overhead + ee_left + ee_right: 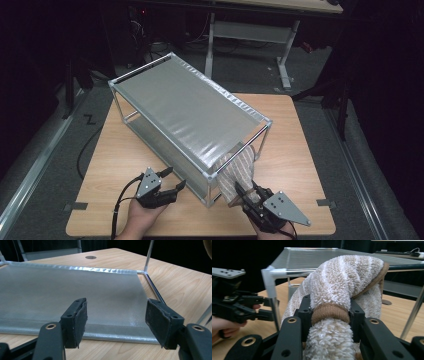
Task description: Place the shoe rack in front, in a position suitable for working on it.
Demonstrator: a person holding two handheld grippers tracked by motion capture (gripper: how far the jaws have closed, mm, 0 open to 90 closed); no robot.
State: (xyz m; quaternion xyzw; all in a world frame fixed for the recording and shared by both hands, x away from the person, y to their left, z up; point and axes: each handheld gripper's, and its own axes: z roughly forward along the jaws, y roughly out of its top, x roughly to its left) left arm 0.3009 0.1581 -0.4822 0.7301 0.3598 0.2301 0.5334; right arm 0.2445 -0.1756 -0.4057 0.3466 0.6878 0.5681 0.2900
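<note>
Right gripper (329, 315): jaws clamped on a rolled, striped terry towel (344, 280) at its brown-trimmed edge; grip appears secure. In the high view the towel (239, 167) hangs at the near right end of the two-tier rack (190, 107), at about five o'clock from the rack's centre, draped by the end rail. Left gripper (117, 320): jaws spread wide, nothing between them, facing the lower shelf (62, 295). Assessment: towel is picked up and brought to the rack; placing and release are outstanding.
</note>
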